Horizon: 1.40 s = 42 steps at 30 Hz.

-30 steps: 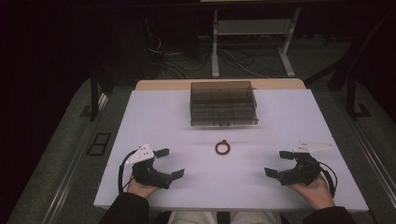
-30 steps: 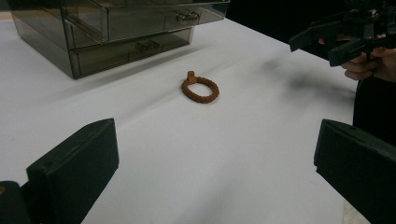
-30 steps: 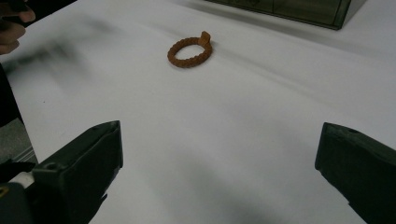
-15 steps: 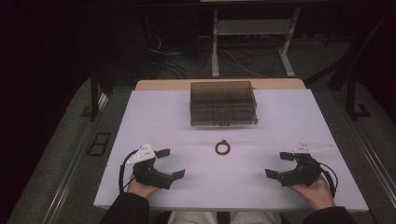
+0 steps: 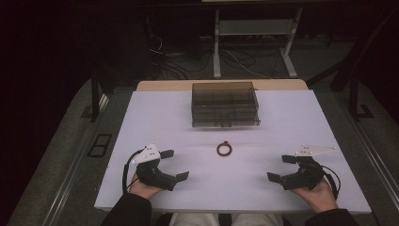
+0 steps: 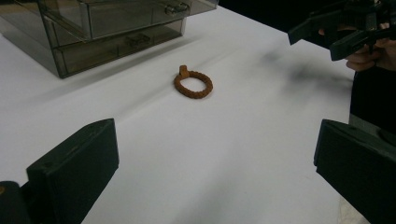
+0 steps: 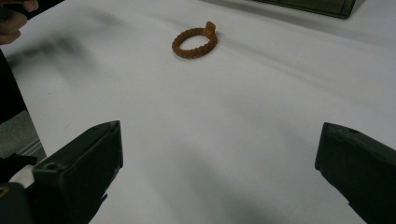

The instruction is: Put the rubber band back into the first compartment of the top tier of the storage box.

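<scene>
Two hand-held grippers rest at the near edge of the white worktop (image 5: 141,117), and almost nothing has changed over the last second: the left hand-held gripper (image 5: 174,165) and the right hand-held gripper (image 5: 281,168) sit where they sat before, with at most a slight settling of the hands, and the braided brown ring (image 5: 224,149) has not moved.

Both hand-held grippers have their jaws spread wide, holding nothing. In the left gripper view the left one's own jaws stand far apart at the bottom corners, with bare worktop between them; the right gripper view shows the same for the right one.

The ring lies flat on the worktop, ahead of both hand-held grippers and roughly midway between them, well apart from each. From the left hand-held gripper it (image 6: 193,84) sits ahead and slightly inward; from the right one it (image 7: 194,43) sits ahead. Being round, it has no clear long axis, but a small tab stands up on its far rim, on the side toward the smoked clear drawer box (image 5: 225,104), which stands beyond the ring, apart from it.
</scene>
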Motion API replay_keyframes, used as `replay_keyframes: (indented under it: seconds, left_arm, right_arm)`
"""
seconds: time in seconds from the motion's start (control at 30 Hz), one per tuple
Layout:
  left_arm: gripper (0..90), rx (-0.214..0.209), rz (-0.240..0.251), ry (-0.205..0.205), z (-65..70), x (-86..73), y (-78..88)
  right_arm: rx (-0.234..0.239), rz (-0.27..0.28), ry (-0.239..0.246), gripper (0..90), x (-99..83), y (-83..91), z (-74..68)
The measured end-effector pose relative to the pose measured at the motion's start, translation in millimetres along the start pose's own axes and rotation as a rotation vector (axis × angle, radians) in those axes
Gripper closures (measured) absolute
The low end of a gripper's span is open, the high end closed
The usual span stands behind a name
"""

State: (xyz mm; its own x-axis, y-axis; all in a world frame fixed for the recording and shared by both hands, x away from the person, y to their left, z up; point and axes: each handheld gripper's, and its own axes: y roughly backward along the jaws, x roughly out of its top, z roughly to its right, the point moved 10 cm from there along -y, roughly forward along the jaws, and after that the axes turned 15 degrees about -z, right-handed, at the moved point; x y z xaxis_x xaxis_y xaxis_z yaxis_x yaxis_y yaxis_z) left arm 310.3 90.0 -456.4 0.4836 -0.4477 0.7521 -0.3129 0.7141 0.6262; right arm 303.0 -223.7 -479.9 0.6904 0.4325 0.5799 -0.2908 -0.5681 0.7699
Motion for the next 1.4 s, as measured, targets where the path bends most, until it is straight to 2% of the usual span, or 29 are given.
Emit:
replay_keyframes:
  seconds: [0.1, 0.5, 0.9, 1.4]
  left_arm:
    - [0.0, 0.008, -0.034, -0.027, 0.9, 1.1, -0.7]
    - [0.0, -0.018, -0.045, -0.046, 3.0, 14.1, 2.1]
    - [0.0, -0.034, -0.083, -0.081, 3.1, 29.1, 1.4]
    - [0.0, -0.048, -0.131, -0.116, 1.7, 50.1, -11.2]
  right_arm:
    - [-0.002, -0.001, 0.001, 0.2, -0.6, -0.2, 0.0]
    - [-0.008, -0.001, 0.004, 0.2, -1.4, 0.1, -0.2]
    - [-0.008, -0.003, -0.001, 0.2, -2.2, 0.8, 0.3]
    - [-0.007, -0.005, -0.002, 0.2, -2.4, 1.2, -0.4]
